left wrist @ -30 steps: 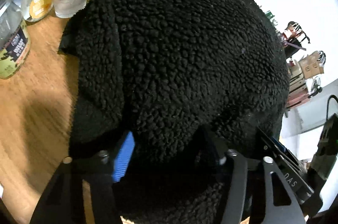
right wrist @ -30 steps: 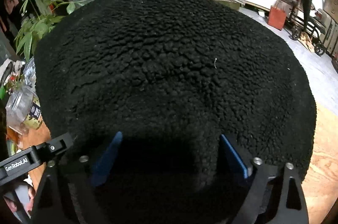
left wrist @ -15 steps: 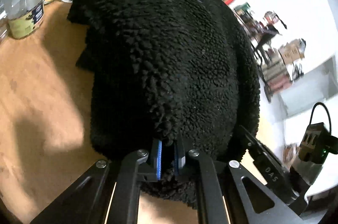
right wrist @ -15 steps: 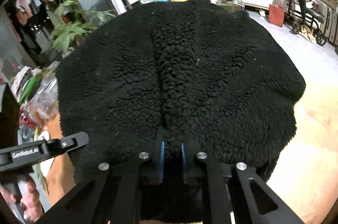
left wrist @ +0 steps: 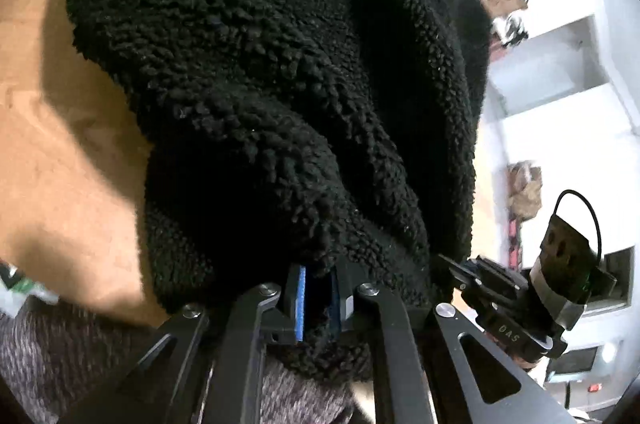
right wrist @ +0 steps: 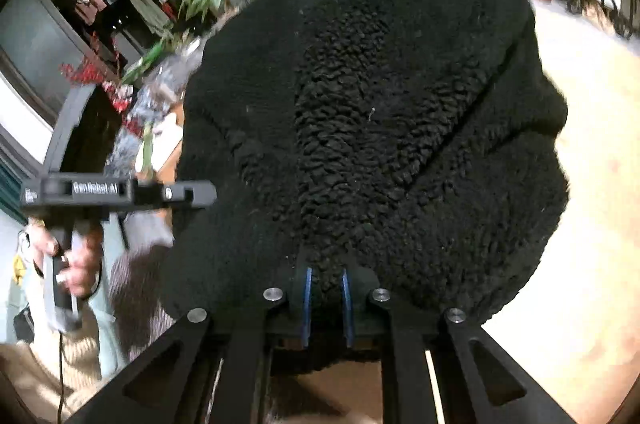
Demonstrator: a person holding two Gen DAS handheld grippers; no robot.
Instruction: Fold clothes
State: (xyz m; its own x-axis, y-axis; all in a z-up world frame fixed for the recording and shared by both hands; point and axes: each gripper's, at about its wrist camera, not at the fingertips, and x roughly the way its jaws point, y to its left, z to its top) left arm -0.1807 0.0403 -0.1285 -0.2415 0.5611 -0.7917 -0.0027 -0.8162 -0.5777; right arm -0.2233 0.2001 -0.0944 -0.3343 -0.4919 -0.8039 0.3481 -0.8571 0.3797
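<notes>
Left gripper is clamped on the hem of the black fleece garment, though its jaws are easing apart. Right gripper pinches the same fleece, which billows toward twelve o'clock over the wooden tabletop.

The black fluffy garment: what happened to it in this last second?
Both grippers, left and right, closed from wide open onto the black fleece's near edge and pulled it toward the person, bunching it. The fleece kept trailing onto the wooden table.
</notes>
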